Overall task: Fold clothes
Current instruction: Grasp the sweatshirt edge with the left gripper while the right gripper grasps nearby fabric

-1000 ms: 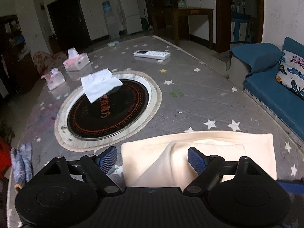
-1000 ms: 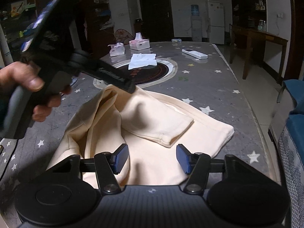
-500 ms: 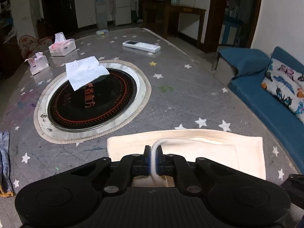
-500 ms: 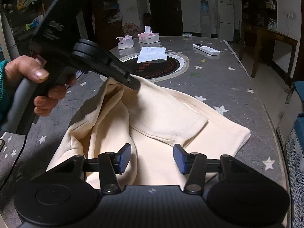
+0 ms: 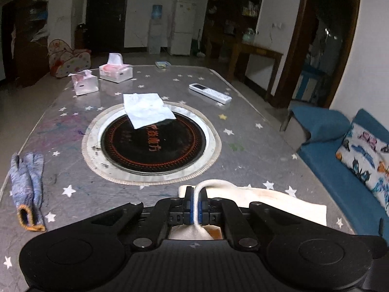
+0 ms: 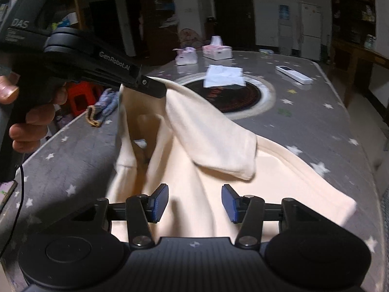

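Cream garment point(image 6: 214, 131) pinched in raised left gripper point(image 5: 195, 206)

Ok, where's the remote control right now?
The remote control lies on the far right of the table, beyond the round black hotplate; the right wrist view shows it there too.

A home, living/dining rm: big star-print table point(image 5: 243, 126) w/ built-in hotpot burner point(image 5: 153, 143), tissue boxes point(image 5: 116, 71), remote point(image 5: 210, 93). Blue sofa point(image 5: 340, 170) w/ butterfly cushion point(image 5: 364, 155) on the right; fridge point(image 5: 181, 28) & water dispenser point(image 5: 155, 29) at back wall.
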Demonstrator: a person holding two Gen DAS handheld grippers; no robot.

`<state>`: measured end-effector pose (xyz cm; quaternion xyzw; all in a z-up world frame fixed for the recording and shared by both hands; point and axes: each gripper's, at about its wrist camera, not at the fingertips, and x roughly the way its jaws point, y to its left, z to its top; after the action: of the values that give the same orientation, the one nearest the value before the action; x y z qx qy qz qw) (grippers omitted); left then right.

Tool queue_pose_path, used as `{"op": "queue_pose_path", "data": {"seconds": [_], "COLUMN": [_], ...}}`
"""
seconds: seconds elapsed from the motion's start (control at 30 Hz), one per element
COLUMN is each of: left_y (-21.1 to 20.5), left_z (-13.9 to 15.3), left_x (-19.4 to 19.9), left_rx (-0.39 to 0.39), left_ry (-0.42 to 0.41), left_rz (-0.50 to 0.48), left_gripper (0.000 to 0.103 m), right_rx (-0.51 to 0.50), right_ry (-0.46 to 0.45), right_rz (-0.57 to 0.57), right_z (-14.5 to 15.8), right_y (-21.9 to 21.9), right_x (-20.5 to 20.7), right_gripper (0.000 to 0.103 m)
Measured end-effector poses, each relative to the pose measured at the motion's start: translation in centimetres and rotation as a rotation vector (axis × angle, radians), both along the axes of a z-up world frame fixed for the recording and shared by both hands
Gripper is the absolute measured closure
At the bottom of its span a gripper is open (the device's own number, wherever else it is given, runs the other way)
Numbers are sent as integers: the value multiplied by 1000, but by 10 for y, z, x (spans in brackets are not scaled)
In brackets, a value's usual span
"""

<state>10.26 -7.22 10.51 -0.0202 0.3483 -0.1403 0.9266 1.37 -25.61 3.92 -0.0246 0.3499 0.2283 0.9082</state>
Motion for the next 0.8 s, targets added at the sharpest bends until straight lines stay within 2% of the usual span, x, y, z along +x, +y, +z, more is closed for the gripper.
{"op": "queue_pose_path", "data": {"seconds": [0.53,0.63,0.67,0.7,0.8], "left_y": [38,44,47,50,61], "left_z": [-2,-3,-4,-5,-8], "left_x": [-20,-25,-27,-29,-34], "left_rx": [-8,-14,-16,-17,-22], "left_ry": [-4,-4,-2,0,6], "left_rz": [70,86,92,99,128], "left_gripper": [99,99,99,99,99], "right_rx": [-10,-43,-59,-72,-66], "right_ry": [-33,-39,-39,-37,-24], "right_rz": [109,106,102,99,83], "right_z": [4,0,-2,-4,-5], "right_y": [56,64,66,68,64], "right_x": [33,40,43,45,46], "right_gripper": [54,54,59,72,91]}}
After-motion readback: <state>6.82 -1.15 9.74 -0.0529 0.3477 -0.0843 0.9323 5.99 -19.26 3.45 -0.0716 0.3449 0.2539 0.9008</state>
